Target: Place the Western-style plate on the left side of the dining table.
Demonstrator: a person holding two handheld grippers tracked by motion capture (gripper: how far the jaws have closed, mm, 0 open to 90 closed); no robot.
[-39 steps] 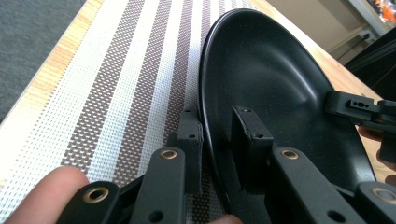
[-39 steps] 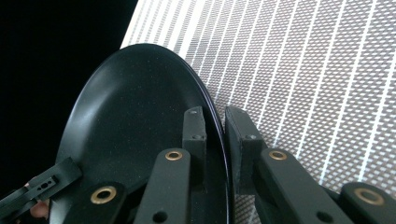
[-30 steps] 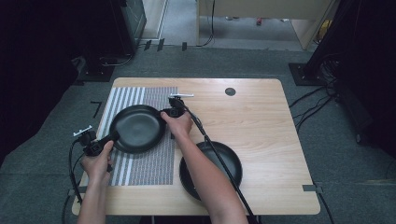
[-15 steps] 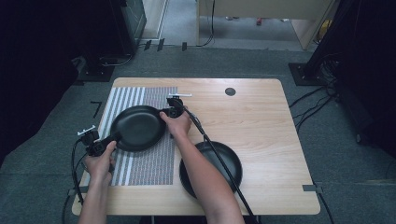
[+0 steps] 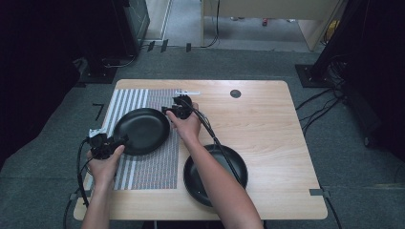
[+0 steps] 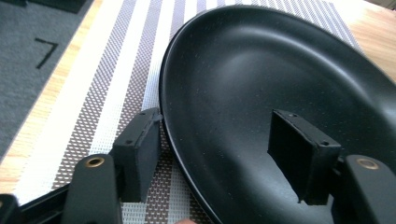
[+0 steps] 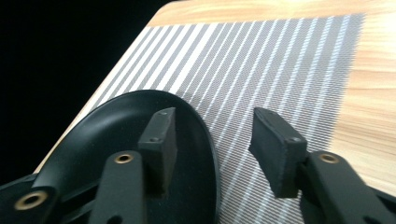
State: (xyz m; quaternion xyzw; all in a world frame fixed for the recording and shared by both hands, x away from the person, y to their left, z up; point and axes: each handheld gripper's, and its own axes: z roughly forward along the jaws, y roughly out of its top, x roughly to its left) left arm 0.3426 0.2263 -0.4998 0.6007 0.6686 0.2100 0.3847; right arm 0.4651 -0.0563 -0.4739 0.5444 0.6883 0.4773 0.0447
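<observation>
- The left gripper [image 5: 111,144] sits at the near-left rim of the black plate [image 5: 141,130], and its jaws have just been opening. In the left gripper view they stand spread, straddling the rim: one pad [image 6: 140,151] lies outside over the mat, the other [image 6: 299,154] hangs over the plate's inner bowl. Neither pad presses on the rim.
- The right gripper [image 5: 173,109] is at the plate's far-right edge, and its jaws have also just been opening. In the right gripper view one pad [image 7: 159,140] sits over the plate's inside, the other [image 7: 275,151] over the mat, with the rim between them and a clear gap on each side. It pinches nothing.
- The black plate rests on the striped placemat [image 5: 153,167], toward the mat's far half on the left part of the table [image 5: 267,124].
- The plate is round and shallow, with a smooth raised lip and a matte, faintly speckled black surface that catches a soft sheen in the bowl.
- The placemat is a woven mesh, rectangular, with white and grey-brown stripes running its length; the weave shows as a fine grid close up.
- The pads are blocky black rectangles with a dull rubbery face, each on an arm with a brass-coloured rivet.
- A second black dish [image 5: 216,174], round and deeper-looking, sits on bare pale wood near the front edge, partly under the right forearm.
</observation>
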